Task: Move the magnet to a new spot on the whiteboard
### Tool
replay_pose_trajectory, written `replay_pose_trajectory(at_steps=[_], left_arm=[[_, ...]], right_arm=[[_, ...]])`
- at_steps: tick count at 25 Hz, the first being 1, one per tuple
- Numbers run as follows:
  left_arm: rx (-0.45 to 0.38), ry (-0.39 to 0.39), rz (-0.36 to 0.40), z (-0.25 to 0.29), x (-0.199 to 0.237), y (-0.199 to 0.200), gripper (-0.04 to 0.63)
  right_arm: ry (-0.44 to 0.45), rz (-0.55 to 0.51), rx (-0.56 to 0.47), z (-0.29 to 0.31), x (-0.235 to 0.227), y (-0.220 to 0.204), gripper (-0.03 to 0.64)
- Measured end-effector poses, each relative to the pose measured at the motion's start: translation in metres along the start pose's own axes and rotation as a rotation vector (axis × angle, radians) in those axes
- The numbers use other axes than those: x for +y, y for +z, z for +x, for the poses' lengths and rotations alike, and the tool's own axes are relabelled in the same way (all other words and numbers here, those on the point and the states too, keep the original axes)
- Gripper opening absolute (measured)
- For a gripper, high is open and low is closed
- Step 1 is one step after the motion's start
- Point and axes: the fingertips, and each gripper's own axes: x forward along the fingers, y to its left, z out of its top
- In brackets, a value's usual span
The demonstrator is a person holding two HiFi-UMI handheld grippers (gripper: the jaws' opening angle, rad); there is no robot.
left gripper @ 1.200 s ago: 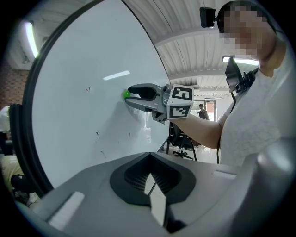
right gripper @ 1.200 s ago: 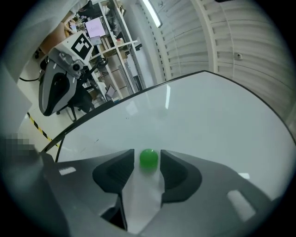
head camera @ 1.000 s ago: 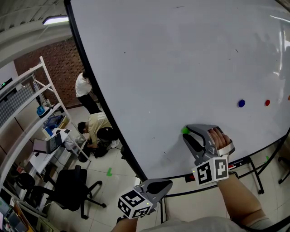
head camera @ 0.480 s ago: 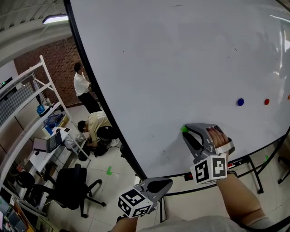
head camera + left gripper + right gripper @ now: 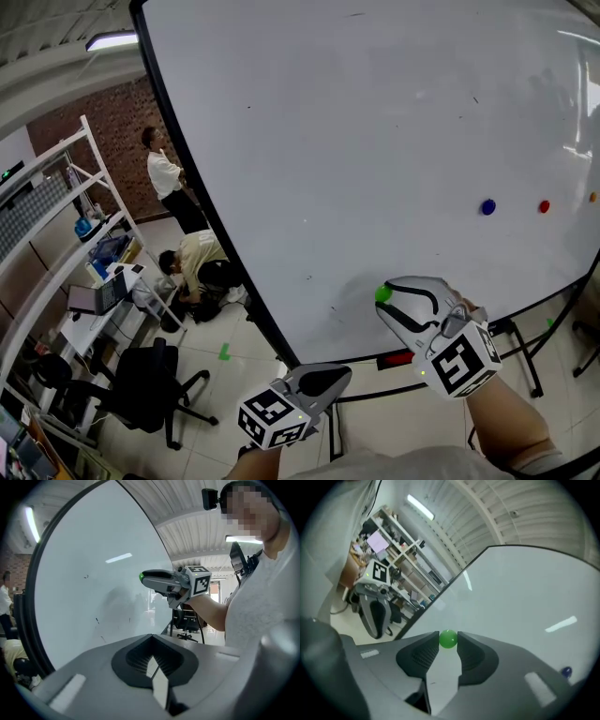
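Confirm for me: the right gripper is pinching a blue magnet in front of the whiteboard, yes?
Not blue. The magnet between the right gripper jaws is green, as the right gripper view shows. The blue magnet sits apart on the whiteboard.

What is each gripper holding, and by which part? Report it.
The right gripper holds the green magnet, pinched by its opposite sides at the jaw tips. The left gripper is shut on nothing.

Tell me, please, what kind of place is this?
Probably an office or a lab workroom. A large whiteboard fills the view, a white shelf rack holds equipment, and a black office chair stands on the tiled floor.
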Motion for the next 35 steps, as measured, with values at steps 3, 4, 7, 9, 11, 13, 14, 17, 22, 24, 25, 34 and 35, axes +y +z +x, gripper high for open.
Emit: replay_pose_trajectory(at_steps=[3,4,7,9,11,13,14,17,22,24,25,34,35], left_arm=[[-0.012,0.002,0.010,-0.002,-0.005,0.007,-0.017],[-0.016,0.004,0.013,-0.002,-0.006,0.009,-0.017],[-0.032,0.011,0.019,-0.006,-0.011,0.016,-0.017],[-0.048,0.013,0.017,-0.009,-0.015,0.019,-0.017],[-0.068,0.011,0.014,-0.010,-0.019,0.022,-0.017],[-0.081,0.008,0.013,-0.010,-0.023,0.023,-0.017],[-0.083,0.005,0.013,-0.009,-0.025,0.023,-0.017],[-0.077,-0.003,0.015,-0.007,-0.032,0.023,-0.017],[-0.078,-0.013,0.006,-0.007,-0.039,0.025,-0.017],[-0.078,-0.016,0.007,-0.007,-0.043,0.026,-0.017],[-0.075,-0.016,0.011,-0.006,-0.044,0.027,-0.017],[-0.055,-0.013,0.046,-0.003,-0.055,0.029,-0.012],[-0.058,-0.019,0.046,-0.003,-0.057,0.030,-0.012]], right_arm=[[0.127,0.096,-0.036,-0.016,0.029,0.001,0.122],[0.168,0.107,-0.049,-0.020,0.039,0.000,0.123],[0.254,0.193,-0.036,-0.033,0.071,-0.012,0.123],[0.293,0.302,-0.008,-0.043,0.088,-0.023,0.123],[0.331,0.405,-0.011,-0.050,0.100,-0.029,0.123],[0.358,0.485,-0.019,-0.055,0.108,-0.034,0.123],[0.366,0.511,-0.020,-0.057,0.111,-0.036,0.123],[0.374,0.533,-0.015,-0.063,0.114,-0.038,0.123],[0.383,0.555,-0.023,-0.068,0.116,-0.036,0.123],[0.390,0.559,-0.023,-0.070,0.118,-0.035,0.123],[0.393,0.561,-0.022,-0.071,0.119,-0.036,0.123],[0.402,0.571,-0.028,-0.078,0.122,-0.034,0.123],[0.401,0.571,-0.029,-0.078,0.122,-0.034,0.123]])
